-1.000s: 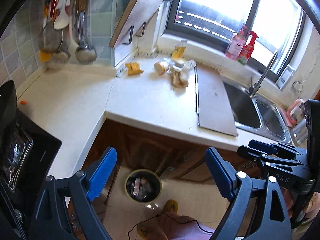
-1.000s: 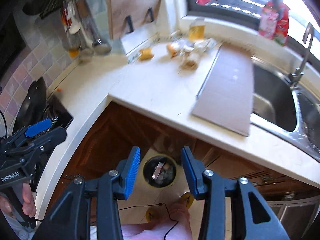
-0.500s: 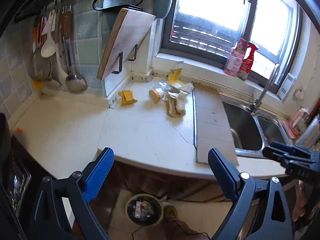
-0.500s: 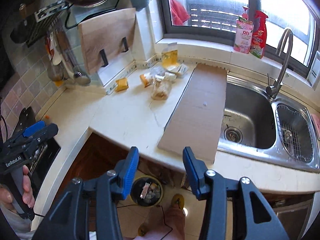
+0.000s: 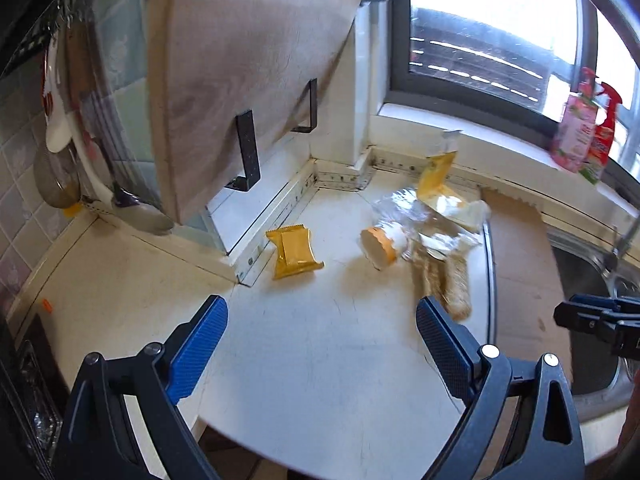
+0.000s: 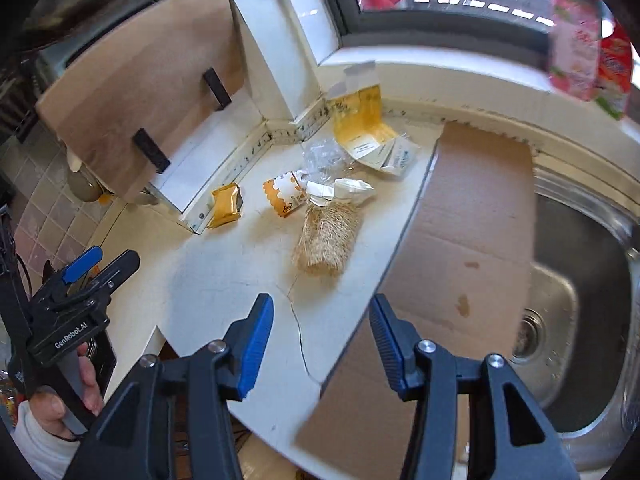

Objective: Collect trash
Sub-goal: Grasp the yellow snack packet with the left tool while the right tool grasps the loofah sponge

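Observation:
Trash lies in the far corner of the white counter (image 5: 320, 352): a yellow snack wrapper (image 5: 294, 252) (image 6: 227, 204), an orange-and-white wrapper (image 5: 380, 242) (image 6: 286, 194), clear crumpled plastic (image 5: 404, 208) (image 6: 324, 156), a yellow torn carton (image 5: 436, 174) (image 6: 360, 120) and a tan loofah-like wad (image 5: 444, 280) (image 6: 328, 236). My left gripper (image 5: 320, 320) is open and empty, short of the yellow wrapper. My right gripper (image 6: 320, 320) is open and empty, just short of the wad. Each gripper shows in the other's view: the left (image 6: 80, 280), the right (image 5: 592, 316).
A flat cardboard sheet (image 6: 460, 220) (image 5: 520, 264) lies beside the trash, reaching over the steel sink (image 6: 580, 300). A wooden cutting board (image 5: 240, 80) (image 6: 132, 80) leans on brackets above the corner. Utensils (image 5: 60, 140) hang at left. Spray bottles (image 5: 584, 128) stand on the sill.
Both grippers have risen from below the counter edge and moved in over the counter toward the trash. The floor bin has dropped out of view. Both stay open.

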Tool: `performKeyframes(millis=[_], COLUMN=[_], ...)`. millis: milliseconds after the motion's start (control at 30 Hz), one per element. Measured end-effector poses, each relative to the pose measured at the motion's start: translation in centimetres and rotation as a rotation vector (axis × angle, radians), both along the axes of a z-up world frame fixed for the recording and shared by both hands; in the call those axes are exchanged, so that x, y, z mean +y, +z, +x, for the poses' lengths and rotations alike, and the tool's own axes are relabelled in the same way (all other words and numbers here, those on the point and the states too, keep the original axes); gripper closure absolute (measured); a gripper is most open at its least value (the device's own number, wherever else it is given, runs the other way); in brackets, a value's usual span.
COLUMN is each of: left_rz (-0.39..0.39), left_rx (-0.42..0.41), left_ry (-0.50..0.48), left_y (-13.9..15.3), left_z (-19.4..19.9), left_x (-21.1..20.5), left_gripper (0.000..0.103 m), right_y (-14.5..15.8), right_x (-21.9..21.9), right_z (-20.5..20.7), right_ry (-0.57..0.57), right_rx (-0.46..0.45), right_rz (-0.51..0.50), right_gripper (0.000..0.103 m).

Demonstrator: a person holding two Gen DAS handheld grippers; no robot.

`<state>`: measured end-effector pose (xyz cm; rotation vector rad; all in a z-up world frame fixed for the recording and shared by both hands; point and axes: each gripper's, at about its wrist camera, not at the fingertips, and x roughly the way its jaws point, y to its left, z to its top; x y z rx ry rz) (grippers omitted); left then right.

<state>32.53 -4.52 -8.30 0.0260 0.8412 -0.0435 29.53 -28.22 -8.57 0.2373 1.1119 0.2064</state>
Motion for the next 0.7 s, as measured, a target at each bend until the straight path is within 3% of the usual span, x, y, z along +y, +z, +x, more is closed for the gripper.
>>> performKeyframes(millis=[233,400,600,700], left_rz=[0.049,0.149,0.162,0.153], left_rx=[0.014,-0.008,0.048,0.088], left_ry=[0.116,0.170,0.196,0.206], left_y=[-5.5,-8.3,-11.6,-13.3], left_z=[5.9,8.9,12.9,14.6], left_x=[-0.7,-1.3,-0.8,-0.6], left_gripper=[0.009,0.009,0.009,0.014], right_y=[-6.9,-10.0,-10.6,-10.6], right_x=[1.8,3.4,4.0,3.4], right_z=[7.7,9.5,9.6,9.3], right_ry=[0.067,0.105,0.129,0.134], right_rx=[0.110,0.163,0.139,0.133], right_rz=[0.009,-0.001,-0.017,-0.024], right_gripper=[0.053,0.053,0.053,0.059])
